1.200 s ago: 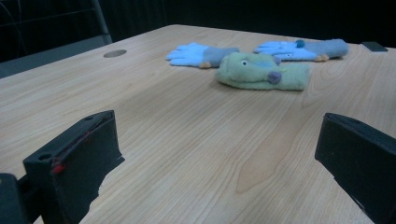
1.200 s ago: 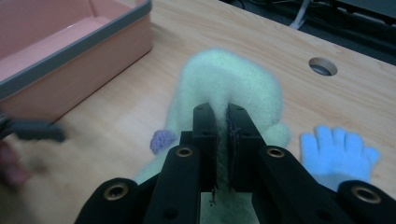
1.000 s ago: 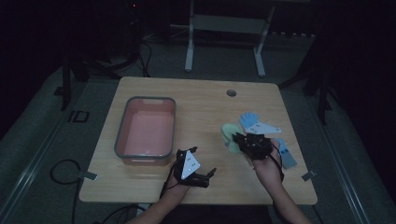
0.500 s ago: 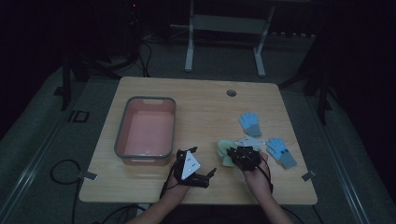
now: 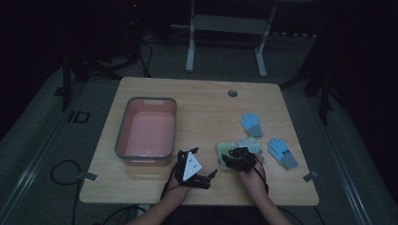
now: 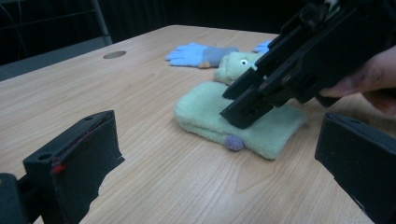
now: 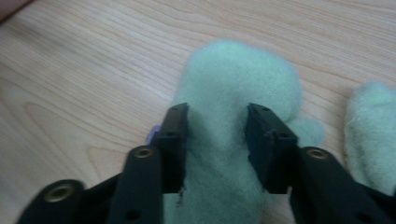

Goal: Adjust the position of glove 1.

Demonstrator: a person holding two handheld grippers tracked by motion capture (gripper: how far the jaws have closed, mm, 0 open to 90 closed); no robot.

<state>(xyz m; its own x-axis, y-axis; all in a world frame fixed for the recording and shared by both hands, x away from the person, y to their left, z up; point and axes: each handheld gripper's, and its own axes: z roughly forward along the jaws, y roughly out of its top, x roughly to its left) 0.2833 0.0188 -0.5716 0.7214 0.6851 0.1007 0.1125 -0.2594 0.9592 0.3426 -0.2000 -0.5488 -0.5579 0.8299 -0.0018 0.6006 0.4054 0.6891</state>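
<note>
1. My right gripper (image 5: 233, 161) rests on the green mitten (image 6: 212, 114) at the table's (image 5: 202, 108) near right, jaws partly open and straddling a ridge of fleece, not yet closed on it.
2. My left gripper (image 5: 202, 176) hovers just beside it, jaws wide apart and empty.
3. Closing now may pinch only the top layer; I judge the soft pile could slip free on a lift.
4. The second green mitten (image 7: 371, 135) lies touching or nearly so; a drag could snag it.
5. Two blue gloves (image 5: 252, 123) sit near; the pink bin (image 5: 147, 130) stands well apart, so a loose hold risks a drop on the way.
</note>
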